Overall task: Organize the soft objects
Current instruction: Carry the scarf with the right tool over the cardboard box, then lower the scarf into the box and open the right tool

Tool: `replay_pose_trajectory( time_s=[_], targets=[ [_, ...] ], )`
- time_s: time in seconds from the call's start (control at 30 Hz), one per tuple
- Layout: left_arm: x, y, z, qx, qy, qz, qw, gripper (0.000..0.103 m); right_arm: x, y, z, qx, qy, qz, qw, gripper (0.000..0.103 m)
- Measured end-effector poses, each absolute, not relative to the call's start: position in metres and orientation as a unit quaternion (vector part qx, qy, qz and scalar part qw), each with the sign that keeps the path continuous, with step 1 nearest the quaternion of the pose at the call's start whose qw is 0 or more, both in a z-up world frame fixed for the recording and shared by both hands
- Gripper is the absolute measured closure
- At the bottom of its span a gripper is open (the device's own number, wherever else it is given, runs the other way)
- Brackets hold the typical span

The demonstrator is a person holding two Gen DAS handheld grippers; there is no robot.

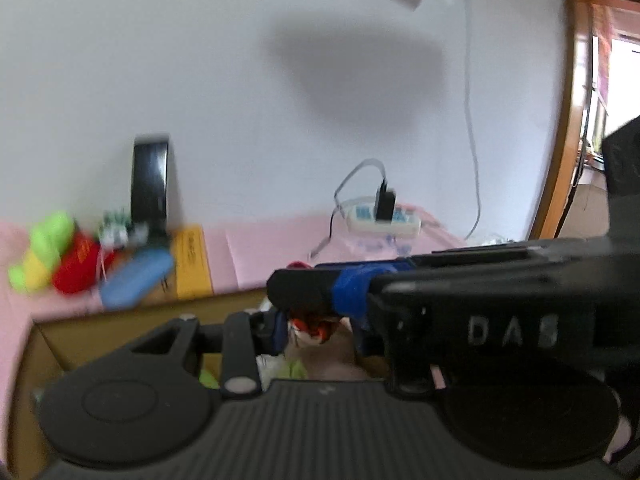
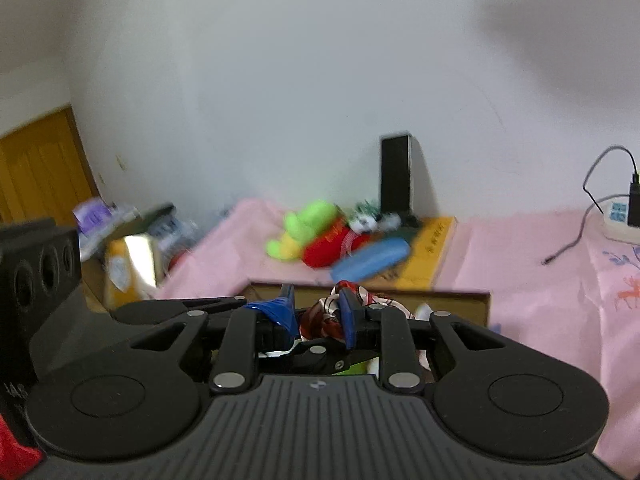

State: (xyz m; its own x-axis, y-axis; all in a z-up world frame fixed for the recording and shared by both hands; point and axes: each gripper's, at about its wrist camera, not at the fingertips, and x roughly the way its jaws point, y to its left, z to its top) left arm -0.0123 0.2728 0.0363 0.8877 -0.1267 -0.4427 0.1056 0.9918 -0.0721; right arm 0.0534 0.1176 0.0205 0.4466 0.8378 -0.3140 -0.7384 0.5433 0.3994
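Observation:
A red-and-white patterned scarf (image 2: 362, 296) hangs bunched over an open cardboard box (image 2: 400, 294). In the right wrist view my right gripper (image 2: 318, 316) has its blue pads pressed on the scarf from both sides. My left gripper (image 2: 268, 308) comes in from the left, its blue tip against the same cloth. In the left wrist view the scarf (image 1: 310, 326) sits between the fingers of my left gripper (image 1: 320, 334), which is shut on it. My right gripper (image 1: 296, 300) crosses over from the right and hides the left gripper's right finger. Both views are blurred.
On the pink tablecloth (image 2: 520, 264) behind the box lie a green-yellow plush (image 2: 308, 224), a red plush (image 2: 332, 248) and a blue case (image 2: 372, 260). A black upright block (image 2: 396, 176) leans on the wall. A power strip (image 1: 384, 220) sits right. Green and white items (image 1: 288, 368) lie inside the box (image 1: 140, 312).

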Motion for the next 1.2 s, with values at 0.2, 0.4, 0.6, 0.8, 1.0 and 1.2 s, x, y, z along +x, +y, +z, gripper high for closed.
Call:
replay_pose_trajectory(
  time_s=[0.2,0.4,0.6,0.8,1.0,1.2],
  targets=[
    [0.001,0.277,0.006,-0.033,0.298,-0.059,0.952,0.078,0.065,0.126,-0.011,0.128,0.316,0.448,0.827,0.097],
    [0.002,0.280,-0.009,-0.045,0.354,-0.073,0.931,0.078,0.067,0.130,-0.029,0.161,0.379,0.425,0.806,0.096],
    [-0.001,0.277,-0.014,-0.045,0.371,-0.095,0.923,0.072,0.068,0.131,-0.033,0.166,0.409,0.425,0.791,0.093],
    [0.004,0.267,-0.019,-0.043,0.389,-0.124,0.912,0.065,0.065,0.120,-0.026,0.165,0.416,0.411,0.794,0.092],
    [0.001,0.270,-0.012,-0.040,0.392,-0.138,0.909,0.052,0.069,0.098,-0.021,0.196,0.423,0.389,0.795,0.090],
    [-0.010,0.275,-0.007,-0.033,0.391,-0.139,0.909,0.052,0.074,0.095,-0.017,0.214,0.417,0.362,0.806,0.090]
  ],
)
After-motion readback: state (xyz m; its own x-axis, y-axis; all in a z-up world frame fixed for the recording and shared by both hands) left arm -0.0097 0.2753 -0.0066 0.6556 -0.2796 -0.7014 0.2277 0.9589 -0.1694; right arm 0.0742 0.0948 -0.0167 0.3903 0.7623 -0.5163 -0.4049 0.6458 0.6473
